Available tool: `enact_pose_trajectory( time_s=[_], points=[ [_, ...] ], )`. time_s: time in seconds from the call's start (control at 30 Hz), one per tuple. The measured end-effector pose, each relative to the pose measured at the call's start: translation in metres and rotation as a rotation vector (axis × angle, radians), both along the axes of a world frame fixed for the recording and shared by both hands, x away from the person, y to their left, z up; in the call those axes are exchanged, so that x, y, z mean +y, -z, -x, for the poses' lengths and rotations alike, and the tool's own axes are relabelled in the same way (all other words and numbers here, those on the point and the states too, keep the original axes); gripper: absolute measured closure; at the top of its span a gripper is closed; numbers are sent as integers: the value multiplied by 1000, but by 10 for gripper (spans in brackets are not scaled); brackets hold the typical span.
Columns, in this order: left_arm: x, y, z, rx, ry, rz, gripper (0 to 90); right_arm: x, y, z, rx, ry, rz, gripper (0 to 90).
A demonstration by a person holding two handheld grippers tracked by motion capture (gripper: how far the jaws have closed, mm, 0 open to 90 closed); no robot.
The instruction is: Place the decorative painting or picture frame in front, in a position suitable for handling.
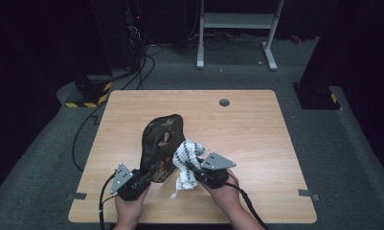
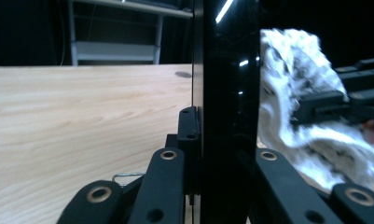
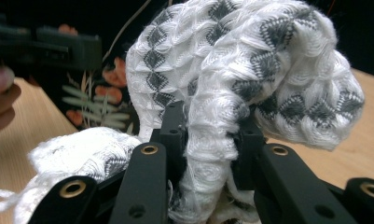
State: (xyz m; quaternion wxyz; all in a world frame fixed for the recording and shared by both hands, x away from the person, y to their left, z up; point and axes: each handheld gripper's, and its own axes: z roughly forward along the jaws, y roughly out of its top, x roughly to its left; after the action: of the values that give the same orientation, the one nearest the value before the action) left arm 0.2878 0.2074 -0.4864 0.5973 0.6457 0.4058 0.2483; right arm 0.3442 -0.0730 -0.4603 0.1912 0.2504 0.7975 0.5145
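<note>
A black lacquered tray painted with flowers is tilted up on its near edge on the wooden table. My left gripper is shut on that near edge. In the left gripper view the tray stands edge-on between the jaws of my left gripper. A white cloth with grey diamonds hangs bunched in my right gripper, close to the right of the tray. In the right gripper view the cloth is pinched by my right gripper, with the tray's painted face behind it.
A grey round cap sits in the table's far side. Beyond the table stand a white metal frame and a base with yellow-black stripes. Cables run over the floor.
</note>
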Motion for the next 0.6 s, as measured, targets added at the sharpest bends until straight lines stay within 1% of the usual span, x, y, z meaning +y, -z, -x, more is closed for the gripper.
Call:
enact_pose_trajectory(
  time_s=[0.03,0.17,0.3,0.43,0.6],
  points=[
    [-1,0,1,-1,7,-4,806,-1,-3,1,-9,-1,-8,721],
    [-5,3,3,11,18,-18,806,-8,-17,5,-45,-8,-69,722],
    [-8,4,6,13,26,-26,806,-11,-28,7,-74,-9,-109,724],
    [-7,6,10,15,30,-17,806,-10,-39,8,-103,2,-127,728],
    [-4,10,13,19,33,-6,804,-9,-48,5,-123,26,-152,729]
  ],
)
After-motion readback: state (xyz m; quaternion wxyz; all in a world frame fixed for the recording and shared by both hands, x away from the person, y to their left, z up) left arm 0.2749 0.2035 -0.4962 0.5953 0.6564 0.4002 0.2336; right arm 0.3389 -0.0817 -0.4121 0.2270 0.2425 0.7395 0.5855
